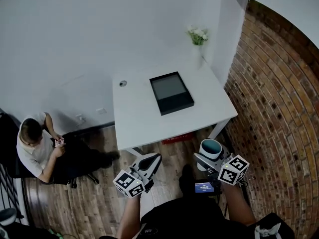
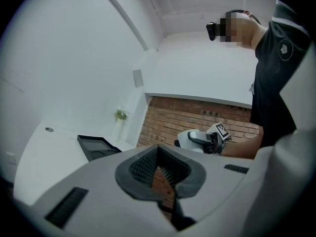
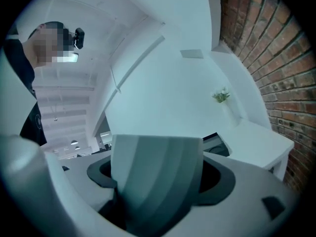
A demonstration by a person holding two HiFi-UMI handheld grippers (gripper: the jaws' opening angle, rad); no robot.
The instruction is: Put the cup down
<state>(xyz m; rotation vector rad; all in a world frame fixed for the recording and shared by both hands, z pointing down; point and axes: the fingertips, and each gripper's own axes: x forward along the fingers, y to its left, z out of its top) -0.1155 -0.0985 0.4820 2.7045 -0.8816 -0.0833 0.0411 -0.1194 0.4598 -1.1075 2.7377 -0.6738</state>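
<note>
White counter (image 1: 135,114) stands by a brick wall (image 1: 279,98), with a black tray (image 1: 171,92) on top. Off the counter, just past its front edge and over the wood floor (image 1: 99,198), the right tongs (image 1: 207,159) squeeze the cup (image 1: 211,148). Also off the counter, the left tongs (image 1: 153,162) are closed on nothing.

The left gripper (image 2: 159,181) is holding its jaws together on nothing, facing the right gripper (image 2: 197,139); a black tray (image 2: 96,147) is lying on the white table (image 2: 39,167).
</note>
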